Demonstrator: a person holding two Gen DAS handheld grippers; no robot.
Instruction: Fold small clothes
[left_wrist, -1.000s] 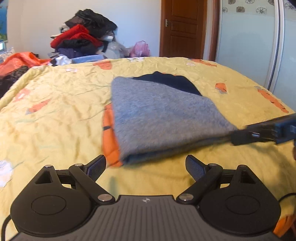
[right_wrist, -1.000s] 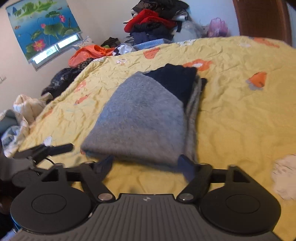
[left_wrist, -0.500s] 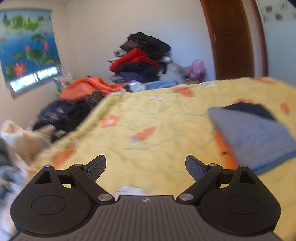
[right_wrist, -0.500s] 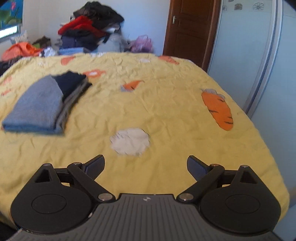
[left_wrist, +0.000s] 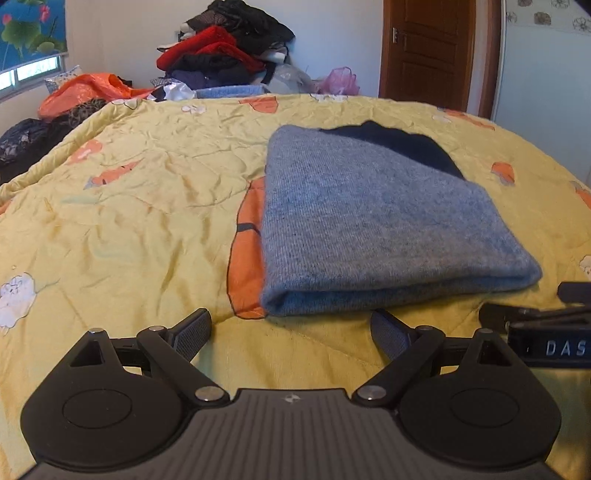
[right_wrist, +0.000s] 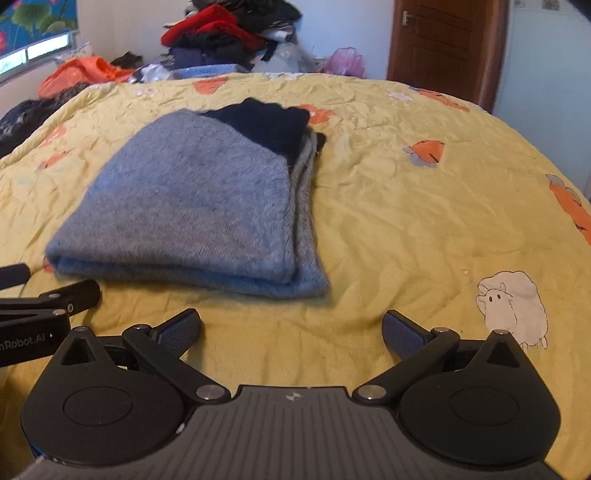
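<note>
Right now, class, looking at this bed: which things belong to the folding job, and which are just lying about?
Part of the job:
- folded grey sweater
- left gripper, open, empty
- right gripper, open, empty

Just lying about:
- clothes heap behind the bed
- orange garment
- pink bag
- yellow quilt

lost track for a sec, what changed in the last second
Both grippers swung away to the sides, then came back to face the folded sweater. The left gripper and right gripper are open as before, holding nothing. The sweater lies folded in the same spot on the bed.
</note>
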